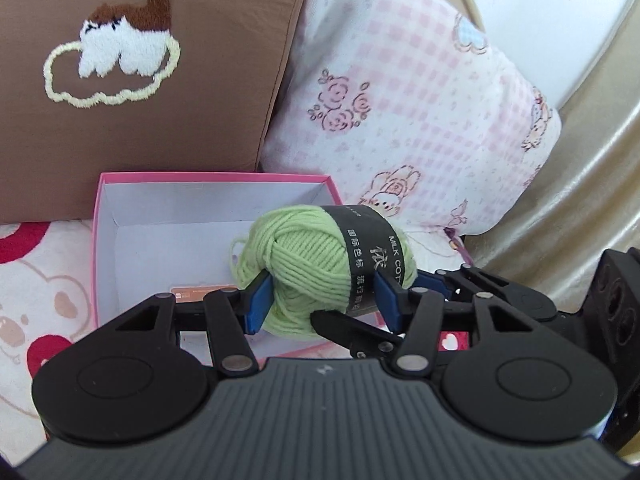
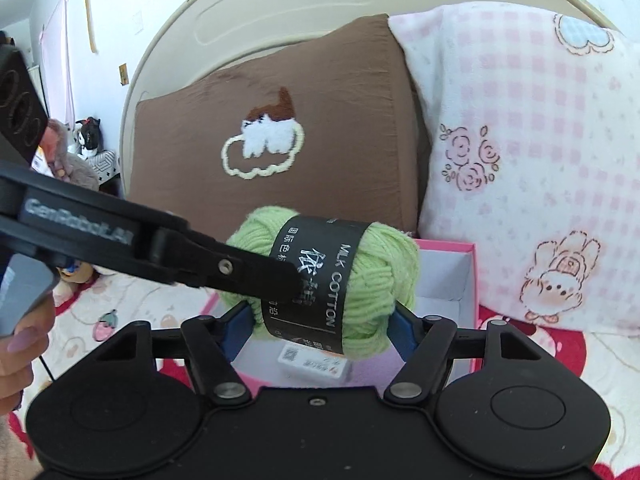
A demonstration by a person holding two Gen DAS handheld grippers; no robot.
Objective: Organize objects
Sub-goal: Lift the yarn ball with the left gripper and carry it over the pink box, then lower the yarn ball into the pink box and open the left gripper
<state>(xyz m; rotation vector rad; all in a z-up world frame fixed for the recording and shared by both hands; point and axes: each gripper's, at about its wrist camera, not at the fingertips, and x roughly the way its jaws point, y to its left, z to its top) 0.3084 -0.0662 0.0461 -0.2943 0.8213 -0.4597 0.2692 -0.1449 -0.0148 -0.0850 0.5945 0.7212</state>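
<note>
A light green yarn ball (image 1: 304,264) with a black paper band hangs over the open pink box (image 1: 216,177), near its right side. My left gripper (image 1: 324,304) is shut on the ball, its blue pads pressed into the wool on both sides. The right gripper (image 2: 320,334) grips the same yarn ball (image 2: 376,280) from another side, pads against the wool. A black finger (image 2: 240,270) of the left gripper crosses the ball's front in the right wrist view. The pink box (image 2: 448,245) has white walls, and a small white packet (image 2: 316,360) lies on its floor.
Behind the box a brown cushion (image 1: 160,80) with an embroidered animal and a pink checked pillow (image 1: 400,100) lean on a cream headboard (image 2: 280,0). A patterned bedsheet (image 1: 44,280) lies under everything. A person's hand (image 2: 20,344) holds the left gripper's handle.
</note>
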